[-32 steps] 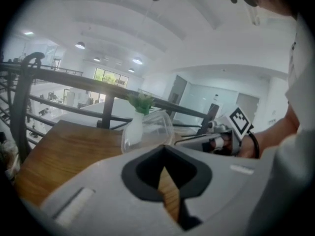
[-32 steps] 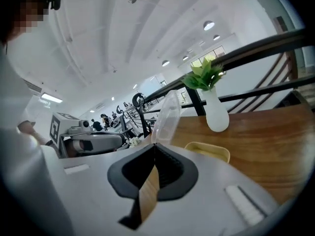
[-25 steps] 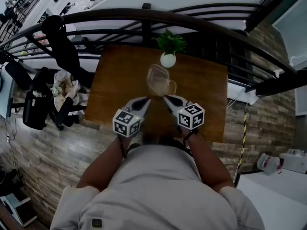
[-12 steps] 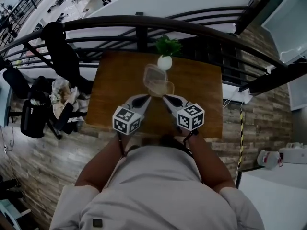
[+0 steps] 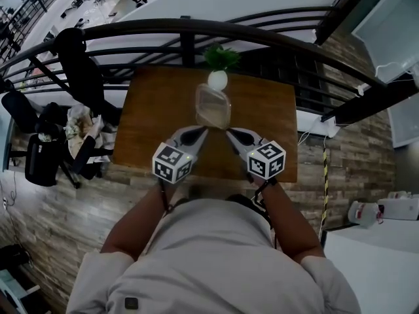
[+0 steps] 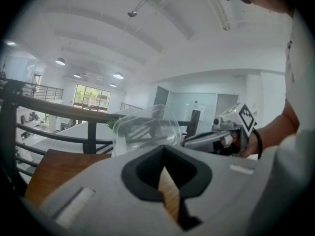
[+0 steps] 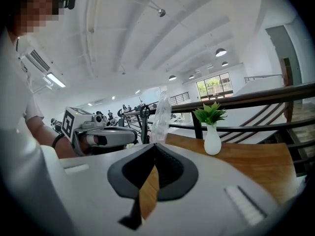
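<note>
A clear plastic container (image 5: 213, 106) hangs over the wooden table (image 5: 150, 116), between the tips of both grippers. My left gripper (image 5: 198, 131) meets its near edge from the left, and its jaws look shut on the rim. My right gripper (image 5: 230, 133) comes in from the right, shut on the same edge. In the left gripper view the container (image 6: 145, 132) rises just above my left gripper (image 6: 164, 149), with the right gripper (image 6: 183, 141) beside it. In the right gripper view the container (image 7: 161, 114) stands edge-on above my right gripper (image 7: 154, 146).
A white vase with a green plant (image 5: 217, 79) stands at the table's far edge, also in the right gripper view as the vase (image 7: 212, 140). A dark metal railing (image 5: 190, 28) runs behind the table. A dark garment (image 5: 72, 51) hangs on it at the left, above a chair (image 5: 42, 156).
The clear container has risen off the table and turned more upright between the grippers. The yellowish tray seen beneath it earlier no longer shows in the right gripper view.
</note>
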### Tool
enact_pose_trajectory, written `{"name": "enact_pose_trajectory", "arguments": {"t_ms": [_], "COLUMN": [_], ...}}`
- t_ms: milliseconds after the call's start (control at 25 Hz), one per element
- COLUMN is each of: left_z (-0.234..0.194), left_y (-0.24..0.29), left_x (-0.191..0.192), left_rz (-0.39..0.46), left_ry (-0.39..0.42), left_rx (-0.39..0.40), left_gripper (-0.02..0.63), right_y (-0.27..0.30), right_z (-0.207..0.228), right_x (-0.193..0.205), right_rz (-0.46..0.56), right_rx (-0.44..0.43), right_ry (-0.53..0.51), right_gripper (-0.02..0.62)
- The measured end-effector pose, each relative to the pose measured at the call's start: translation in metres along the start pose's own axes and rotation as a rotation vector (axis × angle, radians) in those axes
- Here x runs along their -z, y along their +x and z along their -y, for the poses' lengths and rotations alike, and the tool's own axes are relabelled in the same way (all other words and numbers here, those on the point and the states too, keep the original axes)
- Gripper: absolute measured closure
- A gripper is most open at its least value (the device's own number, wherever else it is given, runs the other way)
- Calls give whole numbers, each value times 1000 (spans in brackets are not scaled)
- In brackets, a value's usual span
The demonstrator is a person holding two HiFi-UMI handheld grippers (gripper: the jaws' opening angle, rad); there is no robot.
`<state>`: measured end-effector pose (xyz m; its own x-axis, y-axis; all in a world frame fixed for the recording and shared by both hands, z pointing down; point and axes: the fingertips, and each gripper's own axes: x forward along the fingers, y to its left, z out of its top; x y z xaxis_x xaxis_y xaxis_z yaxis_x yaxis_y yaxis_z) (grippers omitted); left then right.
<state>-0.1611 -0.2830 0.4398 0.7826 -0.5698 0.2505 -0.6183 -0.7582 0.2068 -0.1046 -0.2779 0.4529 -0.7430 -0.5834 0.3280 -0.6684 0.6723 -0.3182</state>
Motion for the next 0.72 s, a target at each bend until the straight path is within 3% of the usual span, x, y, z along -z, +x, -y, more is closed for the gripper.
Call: {"name": "enact_pose_trajectory", "arguments": {"t_ms": [520,720], "left_z": [103,139], "left_y": [57,68], "left_x": [12,19], "left_rz": [-18,-12], "left_ry": [-23,-31], "left_rx": [-18,-67], "left_gripper": [603,603], "right_y": [-101,-143], "right_z": [36,45], "right_x": [36,50], "right_rz": [-24,-27], "right_rx": [-56,-86], "right_ry": [1,-6], "right_gripper": [591,591]}}
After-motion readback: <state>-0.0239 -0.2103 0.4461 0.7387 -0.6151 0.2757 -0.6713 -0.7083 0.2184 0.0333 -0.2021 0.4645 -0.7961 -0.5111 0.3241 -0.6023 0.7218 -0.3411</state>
